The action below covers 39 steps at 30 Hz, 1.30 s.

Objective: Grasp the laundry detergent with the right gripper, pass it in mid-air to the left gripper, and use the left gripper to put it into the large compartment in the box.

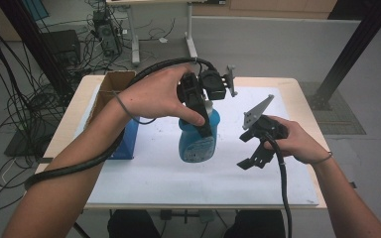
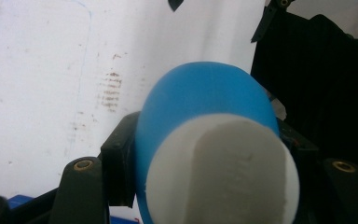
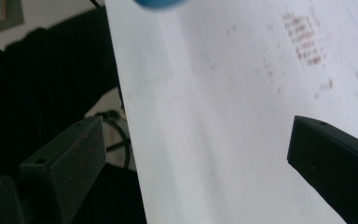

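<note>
Two tongs: left (image 1: 206, 121) clamps the blue bottle (image 1: 197, 141), right (image 1: 252, 148) gapes wide, empty.

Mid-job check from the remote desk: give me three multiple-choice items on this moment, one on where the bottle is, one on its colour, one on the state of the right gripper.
1. Where is the bottle?
A. Lying inside the cardboard box
B. Between the fingers of the left gripper, over the white sheet
C. On the floor under the table

2. What colour is the bottle's body?
A. Blue
B. Red
C. Yellow

3. What state is the right gripper in?
A. Shut on the bottle
B. Shut on the cardboard box
C. Open, nothing between its fingers

Answers:
1 B: the left gripper view shows the black fingers pressed on both sides of the bottle, with the white sheet beneath.
2 A: the body is blue, with a white cap.
3 C: the right gripper view shows its fingers wide apart with only the sheet between them.
</note>
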{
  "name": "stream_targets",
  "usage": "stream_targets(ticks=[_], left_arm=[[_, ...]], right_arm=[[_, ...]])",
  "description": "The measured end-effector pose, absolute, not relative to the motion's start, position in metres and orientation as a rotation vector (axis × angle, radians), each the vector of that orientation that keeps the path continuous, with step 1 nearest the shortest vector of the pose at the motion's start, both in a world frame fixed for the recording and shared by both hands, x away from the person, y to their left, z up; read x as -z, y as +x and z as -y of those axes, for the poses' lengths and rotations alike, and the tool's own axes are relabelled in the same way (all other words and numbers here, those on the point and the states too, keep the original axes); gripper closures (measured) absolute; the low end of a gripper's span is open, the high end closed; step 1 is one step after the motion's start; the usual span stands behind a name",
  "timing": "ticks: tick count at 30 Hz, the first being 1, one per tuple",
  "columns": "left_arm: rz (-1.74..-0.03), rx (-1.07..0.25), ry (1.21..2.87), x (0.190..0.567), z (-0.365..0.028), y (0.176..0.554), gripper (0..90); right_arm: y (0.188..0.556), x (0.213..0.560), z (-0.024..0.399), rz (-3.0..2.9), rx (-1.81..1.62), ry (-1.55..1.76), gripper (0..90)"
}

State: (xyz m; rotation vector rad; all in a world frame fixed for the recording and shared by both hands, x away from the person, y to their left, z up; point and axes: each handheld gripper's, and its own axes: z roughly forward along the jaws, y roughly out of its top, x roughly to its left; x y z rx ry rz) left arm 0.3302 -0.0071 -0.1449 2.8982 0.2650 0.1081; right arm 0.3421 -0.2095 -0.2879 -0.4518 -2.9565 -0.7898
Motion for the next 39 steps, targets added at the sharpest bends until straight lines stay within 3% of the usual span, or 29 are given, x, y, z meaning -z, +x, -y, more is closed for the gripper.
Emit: stream_targets(ticks=[15,31,39], left_arm=[[-0.428,-0.117,2.93,0.148,0.004,0.337,37.8],[-0.886,-0.142,2.829,0.15,-0.004,0.355,37.8],[-0.961,-0.143,2.786,0.147,-0.007,0.361,37.8]], right_arm=[[0.344,0.296,0.224,2.983,0.469,-0.588,3.6],[0.346,0.302,0.229,2.996,0.446,-0.632,3.7],[0.348,0.301,0.23,3.005,0.454,-0.646,3.8]])
